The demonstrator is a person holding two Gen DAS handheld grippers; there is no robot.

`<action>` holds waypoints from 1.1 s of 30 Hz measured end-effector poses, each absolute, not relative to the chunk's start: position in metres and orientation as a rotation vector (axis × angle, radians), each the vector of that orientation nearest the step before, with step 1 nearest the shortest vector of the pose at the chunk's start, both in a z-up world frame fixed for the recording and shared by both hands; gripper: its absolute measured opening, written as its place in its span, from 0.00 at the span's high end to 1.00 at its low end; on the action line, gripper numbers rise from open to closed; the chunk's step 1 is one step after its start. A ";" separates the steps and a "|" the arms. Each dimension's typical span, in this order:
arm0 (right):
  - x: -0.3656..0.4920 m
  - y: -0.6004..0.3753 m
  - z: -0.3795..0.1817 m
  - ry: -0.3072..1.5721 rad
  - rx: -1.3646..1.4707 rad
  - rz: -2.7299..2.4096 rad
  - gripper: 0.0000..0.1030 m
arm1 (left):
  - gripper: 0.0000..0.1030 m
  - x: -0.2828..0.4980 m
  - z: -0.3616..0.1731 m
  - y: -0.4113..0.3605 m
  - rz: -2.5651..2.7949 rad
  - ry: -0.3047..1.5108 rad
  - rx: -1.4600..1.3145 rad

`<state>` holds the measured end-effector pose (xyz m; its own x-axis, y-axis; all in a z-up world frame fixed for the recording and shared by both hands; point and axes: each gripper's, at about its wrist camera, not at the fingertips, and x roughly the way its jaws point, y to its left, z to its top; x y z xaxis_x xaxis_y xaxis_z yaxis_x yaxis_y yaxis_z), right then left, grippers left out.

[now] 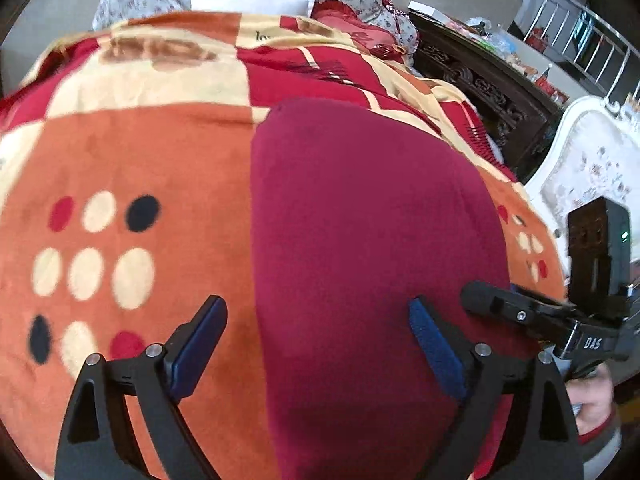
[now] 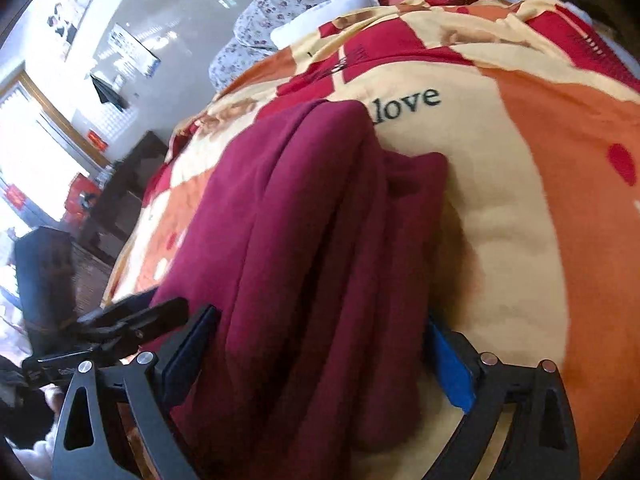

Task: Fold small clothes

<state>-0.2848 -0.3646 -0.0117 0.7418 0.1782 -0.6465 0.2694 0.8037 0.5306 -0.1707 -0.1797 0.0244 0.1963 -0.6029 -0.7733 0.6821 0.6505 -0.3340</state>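
1 maroon garment (image 1: 372, 240) is seen mid-frame on 1 patterned blanket (image 1: 132, 152); the left gripper (image 1: 318, 350) and right gripper (image 2: 320, 360) are spread wide, nothing gripped.

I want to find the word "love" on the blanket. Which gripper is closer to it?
Right. The right gripper looks up the dark red cloth toward "love". The left gripper sits by the dots, farther away.

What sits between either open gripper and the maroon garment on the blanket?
Nothing visible. The left gripper hangs open over the maroon garment, one pad over the blanket. The right gripper is open with the garment's folds between its pads.
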 end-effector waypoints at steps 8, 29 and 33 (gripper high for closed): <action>-0.283 -0.346 0.014 0.666 0.617 -0.039 0.29 | 0.57 -0.168 0.037 -0.172 -1.007 1.055 0.082; -0.194 -0.265 0.072 0.701 0.333 -0.004 0.30 | 0.49 -0.105 0.053 -0.081 -0.637 1.035 0.054; -0.177 -0.223 0.066 0.765 0.156 0.056 0.57 | 0.43 -0.112 0.049 -0.092 -0.591 0.992 0.140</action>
<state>-0.1770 -0.2232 0.0665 0.7208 0.1069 -0.6848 0.0067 0.9869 0.1611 -0.1121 -0.0923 0.0494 0.4057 -0.4044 -0.8196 0.5281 0.8357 -0.1509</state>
